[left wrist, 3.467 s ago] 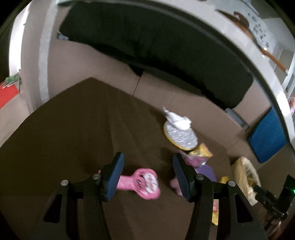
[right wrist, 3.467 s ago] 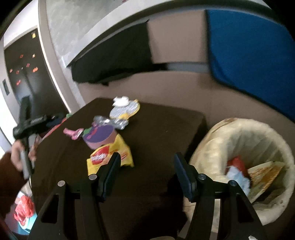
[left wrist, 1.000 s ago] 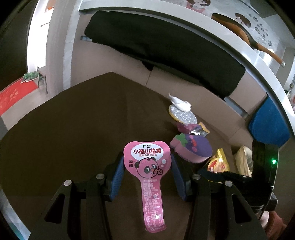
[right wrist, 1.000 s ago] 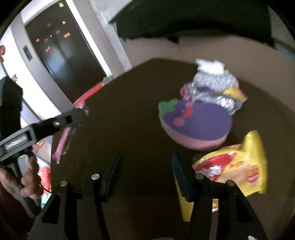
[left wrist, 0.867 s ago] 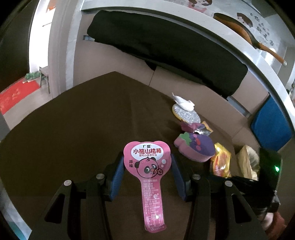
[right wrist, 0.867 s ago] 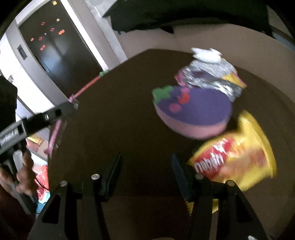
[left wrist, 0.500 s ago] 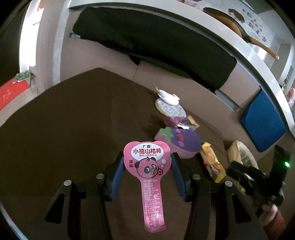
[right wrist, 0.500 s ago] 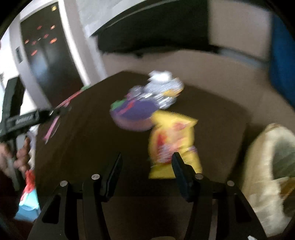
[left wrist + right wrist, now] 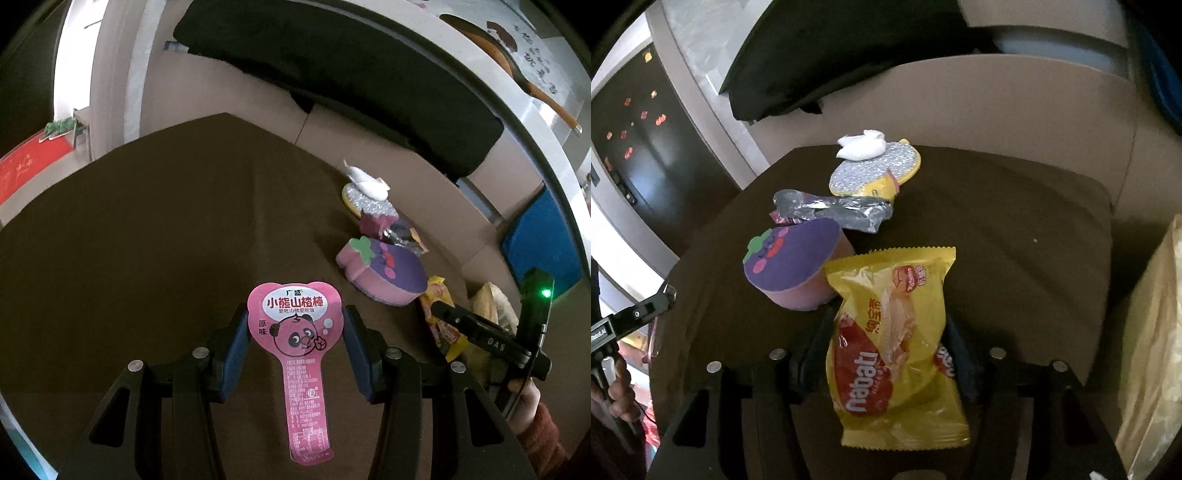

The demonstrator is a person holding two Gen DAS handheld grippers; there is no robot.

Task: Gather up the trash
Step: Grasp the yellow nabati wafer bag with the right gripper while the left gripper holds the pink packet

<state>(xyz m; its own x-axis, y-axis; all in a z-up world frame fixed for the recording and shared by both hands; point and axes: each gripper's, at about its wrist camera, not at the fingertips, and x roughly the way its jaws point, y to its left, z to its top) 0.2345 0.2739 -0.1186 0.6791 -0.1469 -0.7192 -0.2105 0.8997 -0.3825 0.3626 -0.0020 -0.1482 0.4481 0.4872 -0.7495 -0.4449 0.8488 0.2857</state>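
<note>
Step in hand: pickup of two pieces of trash, one per hand, ahead of disposal.

Left hand-held gripper (image 9: 294,345): clenched on the pink panda snack wrapper (image 9: 297,339), whose heart-shaped head stands between the blue pads with its tail hanging toward the camera, clear of the brown desk (image 9: 147,229).

Right hand-held gripper (image 9: 886,354): jaws opening. The yellow Nabati wafer packet (image 9: 894,343) lies between them; whether the pads press on it cannot be told, as the packet hides them.

Remaining on the desk: purple sponge (image 9: 792,264), foil wrapper (image 9: 834,212), glittery yellow pad (image 9: 875,171), white tissue (image 9: 862,146). The lined waste basket (image 9: 1152,332) stands just beside the desk's right edge.

Judgement: the next move calls for closing firmly on the packet, then carrying both items over the basket before releasing.
</note>
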